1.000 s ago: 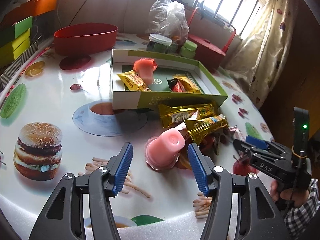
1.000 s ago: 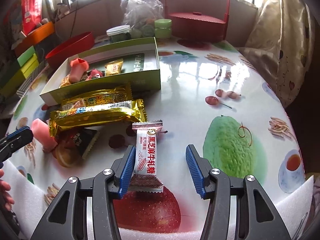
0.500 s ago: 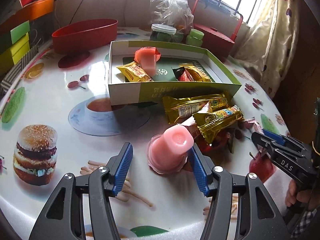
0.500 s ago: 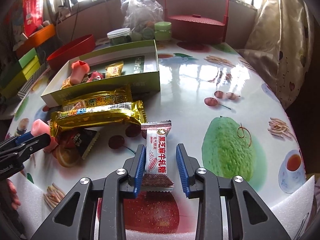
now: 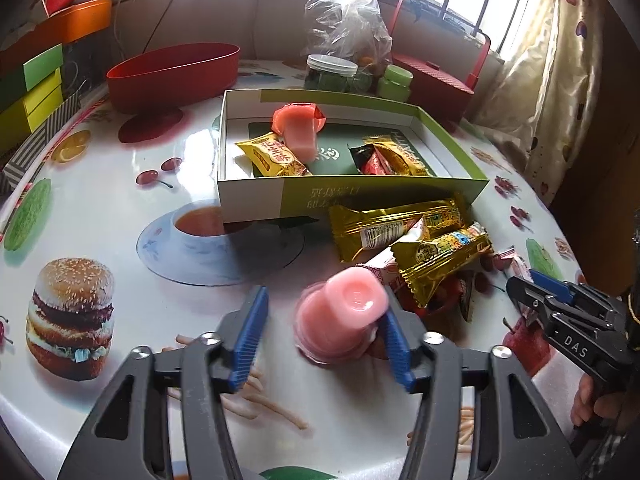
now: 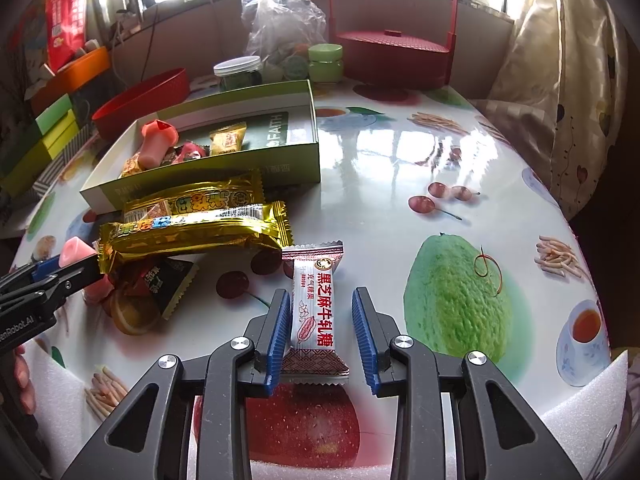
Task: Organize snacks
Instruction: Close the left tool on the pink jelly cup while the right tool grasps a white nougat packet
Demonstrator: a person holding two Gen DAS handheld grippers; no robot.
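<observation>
A pink jelly cup (image 5: 344, 312) lies tipped on the printed tablecloth between the pads of my left gripper (image 5: 324, 300). Its jaws are closing; the right pad touches the cup, the left pad stands clear. My right gripper (image 6: 320, 294) is narrowed around a white nougat candy (image 6: 316, 312). Its left pad meets the wrapper, and a thin strip of table shows at the right pad. The green-and-white box (image 5: 352, 196) behind holds another pink cup (image 5: 298, 128) and several packets. Two gold bars (image 5: 396, 224) lie in front of the box.
Dark small packets (image 6: 160, 280) sit under the gold bars. A red oval bowl (image 5: 172, 72), jars (image 5: 330, 72), a plastic bag and a red handled basket (image 6: 392, 44) stand at the back. Stacked boxes (image 5: 32, 92) line the left. White foam pads the table's near edge.
The left jaws have narrowed around the pink cup and the right pad now touches it. The right jaws closed in on the candy, nudging it sideways, then held.
</observation>
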